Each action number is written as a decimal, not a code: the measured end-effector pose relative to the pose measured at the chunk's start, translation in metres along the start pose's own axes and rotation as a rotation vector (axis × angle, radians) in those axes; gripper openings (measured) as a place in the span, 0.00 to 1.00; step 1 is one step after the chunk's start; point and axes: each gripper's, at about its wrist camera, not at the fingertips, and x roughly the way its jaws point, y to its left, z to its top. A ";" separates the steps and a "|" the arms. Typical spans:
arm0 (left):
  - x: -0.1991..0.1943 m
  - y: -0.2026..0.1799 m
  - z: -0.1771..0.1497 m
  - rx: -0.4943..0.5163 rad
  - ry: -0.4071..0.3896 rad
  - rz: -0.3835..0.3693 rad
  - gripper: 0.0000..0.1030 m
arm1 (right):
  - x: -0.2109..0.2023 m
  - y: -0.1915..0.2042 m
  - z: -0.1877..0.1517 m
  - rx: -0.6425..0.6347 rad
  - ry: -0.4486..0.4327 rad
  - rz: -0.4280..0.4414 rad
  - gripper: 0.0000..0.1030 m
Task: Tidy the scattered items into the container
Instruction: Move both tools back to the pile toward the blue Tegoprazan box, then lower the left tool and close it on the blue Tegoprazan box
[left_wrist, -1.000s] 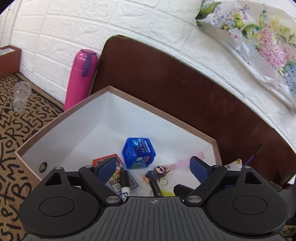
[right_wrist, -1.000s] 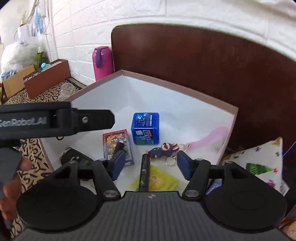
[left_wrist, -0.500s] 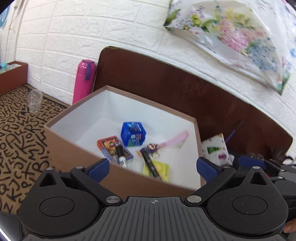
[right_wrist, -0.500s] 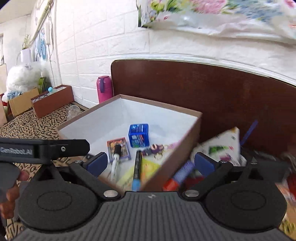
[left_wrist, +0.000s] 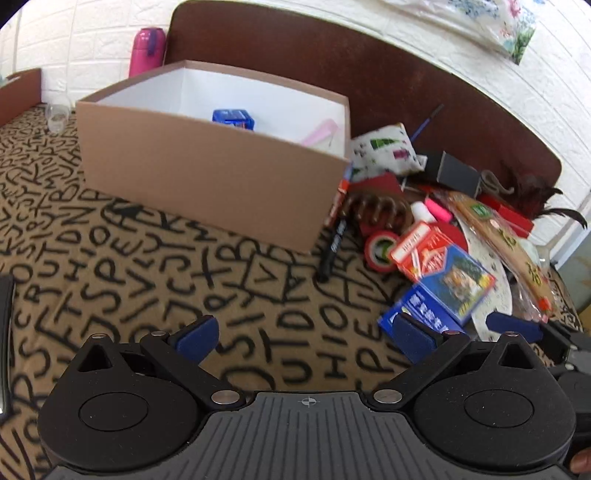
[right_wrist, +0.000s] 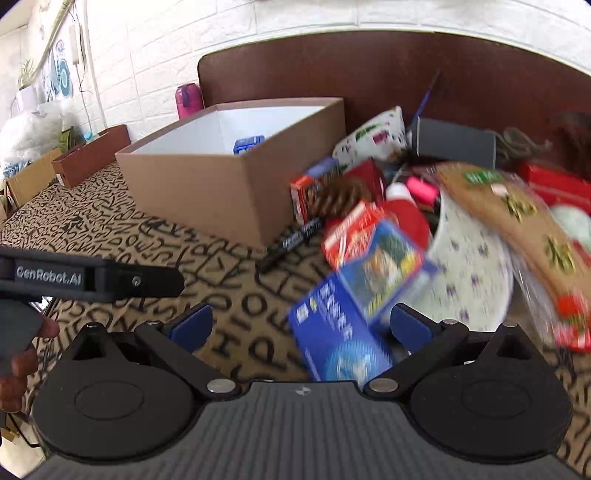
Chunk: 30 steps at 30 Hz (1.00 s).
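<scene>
— While both jaws gape empty, where's the clutter?
— Right of the cardboard box (left_wrist: 207, 173); left hand-held gripper (left_wrist: 306, 336) and right hand-held gripper (right_wrist: 299, 325) near the blue carton (right_wrist: 332, 325).

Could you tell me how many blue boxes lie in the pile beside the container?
2: one blue box with a picture lies atop a flatter blue box near the pile's front edge. Others may be buried beneath the clutter.
</scene>
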 end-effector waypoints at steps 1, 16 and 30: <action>-0.002 -0.003 -0.002 0.011 -0.001 0.009 1.00 | -0.003 0.000 -0.003 0.004 0.004 0.003 0.99; -0.029 -0.030 -0.018 0.099 -0.020 0.073 1.00 | -0.038 0.005 -0.022 -0.001 -0.050 -0.007 0.99; -0.003 -0.042 -0.027 0.161 0.031 -0.042 0.96 | -0.030 -0.025 -0.053 0.097 0.025 -0.003 0.99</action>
